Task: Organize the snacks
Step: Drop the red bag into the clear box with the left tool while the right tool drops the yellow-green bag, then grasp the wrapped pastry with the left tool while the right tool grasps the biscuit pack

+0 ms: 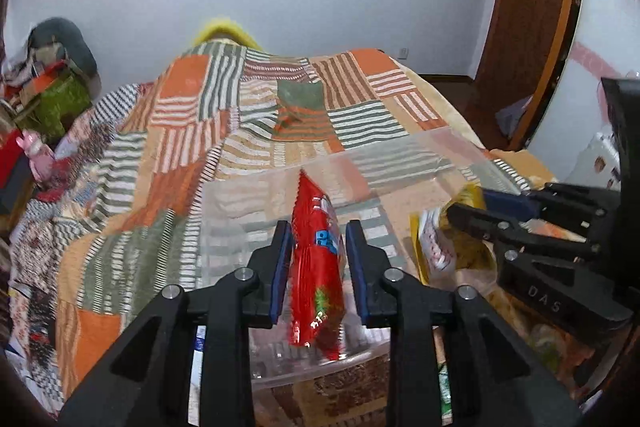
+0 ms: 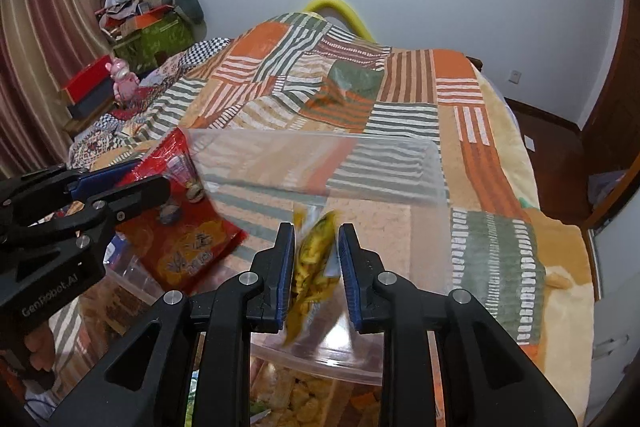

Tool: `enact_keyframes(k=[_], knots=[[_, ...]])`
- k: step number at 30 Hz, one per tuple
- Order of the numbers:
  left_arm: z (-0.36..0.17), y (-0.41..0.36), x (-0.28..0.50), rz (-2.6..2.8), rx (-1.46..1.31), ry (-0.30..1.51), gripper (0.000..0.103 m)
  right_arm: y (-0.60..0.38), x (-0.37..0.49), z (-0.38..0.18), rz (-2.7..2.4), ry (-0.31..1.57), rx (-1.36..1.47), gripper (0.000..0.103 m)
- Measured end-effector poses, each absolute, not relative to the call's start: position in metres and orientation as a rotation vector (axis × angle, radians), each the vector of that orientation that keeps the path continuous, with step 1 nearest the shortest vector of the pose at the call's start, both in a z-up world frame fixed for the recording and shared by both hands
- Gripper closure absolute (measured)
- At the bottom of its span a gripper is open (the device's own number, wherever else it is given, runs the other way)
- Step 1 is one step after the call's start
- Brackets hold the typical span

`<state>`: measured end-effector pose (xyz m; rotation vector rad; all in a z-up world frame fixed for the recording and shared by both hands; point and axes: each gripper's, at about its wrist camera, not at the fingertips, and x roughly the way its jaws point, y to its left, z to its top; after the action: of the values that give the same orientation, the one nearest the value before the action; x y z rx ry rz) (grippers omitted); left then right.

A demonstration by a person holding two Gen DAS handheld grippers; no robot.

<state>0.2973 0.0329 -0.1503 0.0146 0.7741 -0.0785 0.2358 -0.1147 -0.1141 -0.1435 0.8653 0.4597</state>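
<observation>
Left tongs pinch the red packet, right tongs the yellow packet; either may slip outside the clear bin

even, soft indoor light; strong fisheye bending and dark vignette at the edges; yellow snack bag motion-blurred.

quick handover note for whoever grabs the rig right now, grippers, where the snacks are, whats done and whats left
Left gripper: red snack packet stands between its fingers, over the clear plastic bin on the bed.
Right gripper: yellow snack packet between its fingers, over the same bin; whether either grip is firm is unclear.
Done: both packets brought to the bin.
Left: set both inside; more snacks lie in front of the bin.
</observation>
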Motion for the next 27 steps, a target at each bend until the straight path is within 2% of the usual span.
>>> enact_keyframes(k=[4,9,15,18,27], knots=[[-0.143,0.035,0.288,-0.081,0.024,0.762,0.051,-0.120,0.231,-0.108,0.456,0.858,-0.153,0.076],[-0.128,0.045,0.270,-0.062,0.042,0.727,0.043,-0.133,0.224,-0.095,0.441,0.827,-0.139,0.063],[-0.111,0.071,0.242,-0.033,0.039,0.694,0.032,-0.152,0.210,-0.075,0.419,0.776,-0.112,0.056],[-0.110,0.090,0.229,0.002,0.027,0.697,0.030,-0.162,0.202,-0.069,0.402,0.753,-0.101,0.053],[-0.141,0.136,0.203,0.072,-0.024,0.799,0.029,-0.190,0.185,-0.077,0.345,0.762,-0.112,0.051]])
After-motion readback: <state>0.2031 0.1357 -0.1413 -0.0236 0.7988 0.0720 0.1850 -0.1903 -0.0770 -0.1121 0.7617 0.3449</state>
